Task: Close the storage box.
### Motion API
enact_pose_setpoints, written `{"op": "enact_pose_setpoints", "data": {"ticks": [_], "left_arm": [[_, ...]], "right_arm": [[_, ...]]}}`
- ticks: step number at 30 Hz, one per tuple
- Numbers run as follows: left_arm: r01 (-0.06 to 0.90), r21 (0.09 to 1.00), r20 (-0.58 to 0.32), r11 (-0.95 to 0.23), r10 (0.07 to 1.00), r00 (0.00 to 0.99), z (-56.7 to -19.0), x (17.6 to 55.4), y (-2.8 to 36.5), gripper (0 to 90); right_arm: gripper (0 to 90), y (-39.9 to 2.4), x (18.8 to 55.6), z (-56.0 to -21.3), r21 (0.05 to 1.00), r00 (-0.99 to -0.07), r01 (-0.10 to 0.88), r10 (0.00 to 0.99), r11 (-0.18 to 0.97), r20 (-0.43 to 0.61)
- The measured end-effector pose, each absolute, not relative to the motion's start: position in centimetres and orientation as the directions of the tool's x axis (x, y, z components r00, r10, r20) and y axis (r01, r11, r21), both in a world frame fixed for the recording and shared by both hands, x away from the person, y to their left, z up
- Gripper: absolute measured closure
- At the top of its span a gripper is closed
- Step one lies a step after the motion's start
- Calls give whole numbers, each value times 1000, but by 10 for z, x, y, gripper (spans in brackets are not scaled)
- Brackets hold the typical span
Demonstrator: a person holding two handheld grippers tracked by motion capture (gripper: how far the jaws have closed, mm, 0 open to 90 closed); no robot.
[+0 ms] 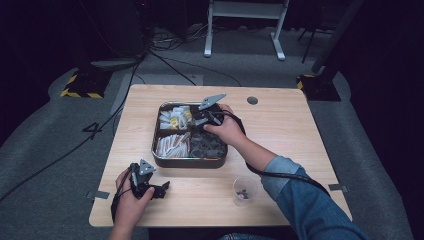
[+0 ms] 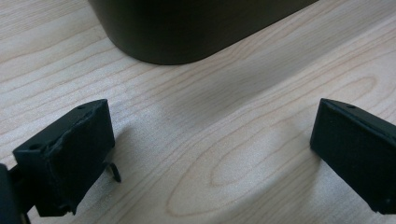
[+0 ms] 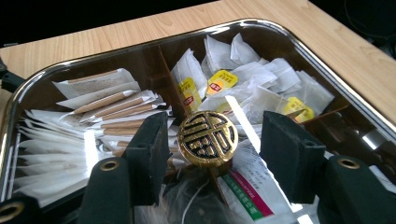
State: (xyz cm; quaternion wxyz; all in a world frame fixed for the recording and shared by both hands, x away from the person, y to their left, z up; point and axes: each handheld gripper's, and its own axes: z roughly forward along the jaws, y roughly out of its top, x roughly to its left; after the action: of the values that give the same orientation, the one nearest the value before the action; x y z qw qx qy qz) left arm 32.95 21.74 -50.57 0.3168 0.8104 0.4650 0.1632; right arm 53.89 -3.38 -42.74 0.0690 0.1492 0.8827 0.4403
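Lid w/ gold knob sits on tray, right hand-held gripper open astride knob, not gripping; left hand-held gripper open, empty, resting on surface

Both grippers agape.

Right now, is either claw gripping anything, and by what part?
No. The right claw straddles the gold knob at the tray's centre with gaps both sides. The left claw is open over bare table.
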Motion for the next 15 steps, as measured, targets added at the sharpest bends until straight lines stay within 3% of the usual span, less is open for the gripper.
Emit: {"op": "enact_pose_setpoints", "data": {"ticks": [15], "left_arm": [[651,665,-30,-367,857,514,-506,329,217,1]], "right_arm": [[389,-79,521,-391,854,-950,166,311,493,5]]}}
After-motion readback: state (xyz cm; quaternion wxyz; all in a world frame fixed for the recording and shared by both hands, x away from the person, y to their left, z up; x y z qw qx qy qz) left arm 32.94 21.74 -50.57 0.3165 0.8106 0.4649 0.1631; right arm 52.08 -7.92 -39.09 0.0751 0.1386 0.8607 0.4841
